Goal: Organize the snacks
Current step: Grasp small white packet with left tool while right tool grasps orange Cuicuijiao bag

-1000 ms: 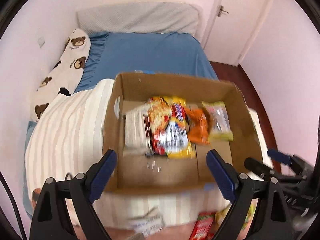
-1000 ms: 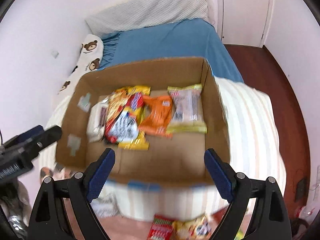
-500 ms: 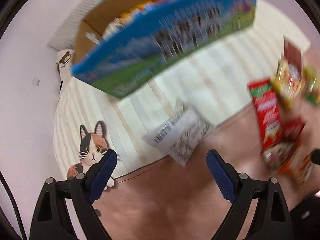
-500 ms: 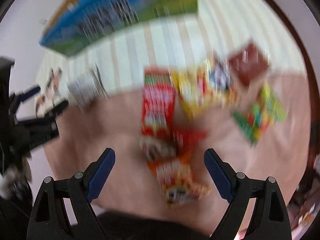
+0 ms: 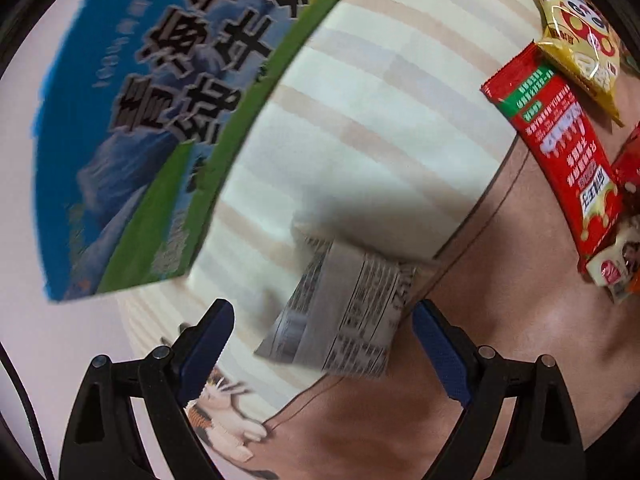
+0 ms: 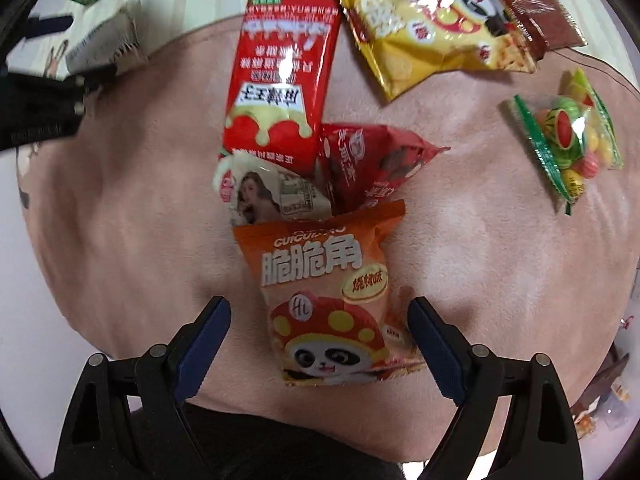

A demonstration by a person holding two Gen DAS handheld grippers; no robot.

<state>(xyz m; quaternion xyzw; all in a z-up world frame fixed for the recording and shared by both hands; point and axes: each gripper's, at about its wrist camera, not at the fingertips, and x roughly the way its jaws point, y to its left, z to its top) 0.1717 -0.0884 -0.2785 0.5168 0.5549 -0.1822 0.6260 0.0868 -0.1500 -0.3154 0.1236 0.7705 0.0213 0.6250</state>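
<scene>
Your right gripper hangs over the orange panda snack bag, which lies flat on the pinkish-brown blanket with its lower half between the blue pads. The jaws are closing, but the pads stand clear of the bag on both sides — nothing is gripped.

Just above that bag, a small white packet with a portrait on it and a dark red crumpled pouch touch its top edge. A long red sachet runs up from them, overlapping the white packet. Further up sits a yellow panda chip bag with a brown packet beside it, and a clear bag of fruit-shaped candies lies well apart at the right.

Your left gripper has its jaws wide, holding nothing. A grey-white printed packet lies between and just ahead of its pads, on the seam where the cream striped cover meets the blanket (the print is too blurred to read). The pads do not touch it.

Above and to the left looms the blue-and-green printed side of the carton, resting on the striped cover. A cat figure shows on the cover beside the left pad.
</scene>
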